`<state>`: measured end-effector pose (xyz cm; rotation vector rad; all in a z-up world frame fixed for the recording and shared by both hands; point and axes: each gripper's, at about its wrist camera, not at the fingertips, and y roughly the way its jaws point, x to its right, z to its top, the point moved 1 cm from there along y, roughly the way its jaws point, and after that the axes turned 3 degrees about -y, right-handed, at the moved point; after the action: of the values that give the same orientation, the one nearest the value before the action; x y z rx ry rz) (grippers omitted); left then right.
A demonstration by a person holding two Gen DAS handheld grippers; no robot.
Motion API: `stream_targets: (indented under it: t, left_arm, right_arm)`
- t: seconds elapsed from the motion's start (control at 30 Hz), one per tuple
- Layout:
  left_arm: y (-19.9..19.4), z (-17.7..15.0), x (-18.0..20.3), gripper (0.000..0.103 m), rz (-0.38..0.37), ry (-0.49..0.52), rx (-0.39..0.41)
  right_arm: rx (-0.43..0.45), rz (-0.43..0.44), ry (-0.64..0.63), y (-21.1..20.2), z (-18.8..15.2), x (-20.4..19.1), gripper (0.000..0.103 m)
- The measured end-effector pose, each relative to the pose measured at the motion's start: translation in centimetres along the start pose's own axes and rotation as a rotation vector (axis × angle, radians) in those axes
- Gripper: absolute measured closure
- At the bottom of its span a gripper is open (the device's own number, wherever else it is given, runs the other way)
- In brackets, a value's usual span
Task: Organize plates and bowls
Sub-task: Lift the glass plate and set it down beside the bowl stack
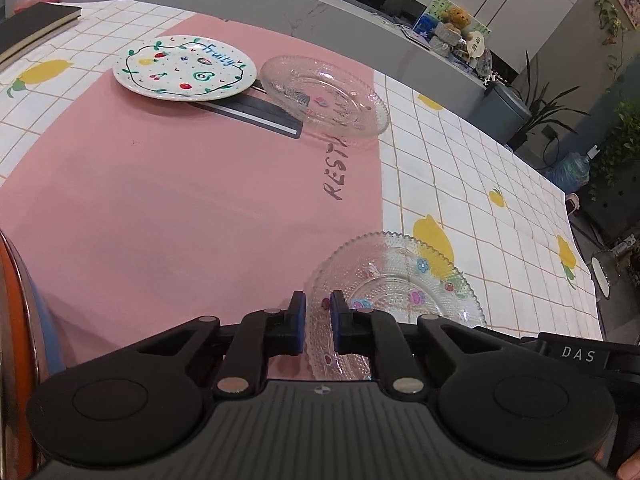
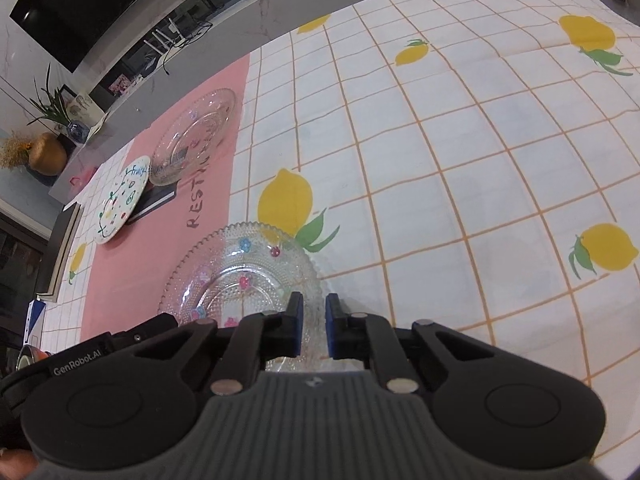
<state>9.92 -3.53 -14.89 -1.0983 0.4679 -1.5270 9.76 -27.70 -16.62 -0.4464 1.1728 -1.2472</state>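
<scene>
glass beaded plate (image 1: 400,280) being pinched at opposite rims by left gripper (image 1: 318,322) & right gripper (image 2: 313,326); fruity plate (image 1: 185,68) & 2nd glass plate (image 1: 326,94) aren't stacked yet.

At the lower middle of your left view sits a clear beaded glass plate (image 1: 404,280) with pastel flowers; upper left, a white plate (image 1: 184,68) with painted fruit, on a pink mat (image 1: 160,184) over lemon-print checked cloth (image 1: 480,184).

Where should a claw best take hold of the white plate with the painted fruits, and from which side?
Grip the white fruit plate by its rim at the edge facing the cameras. It leans on a dark book, so that edge appears raised off the pink mat, probably leaving room for a finger under.
</scene>
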Motion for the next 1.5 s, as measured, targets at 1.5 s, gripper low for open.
stream_targets:
  t: [1.5]
  left_arm:
    - [-6.0, -5.6, -2.5, 0.093, 0.039, -0.011, 0.053]
  right_arm:
    - [-0.042, -0.011, -0.087, -3.0, -6.8, -2.7, 0.095]
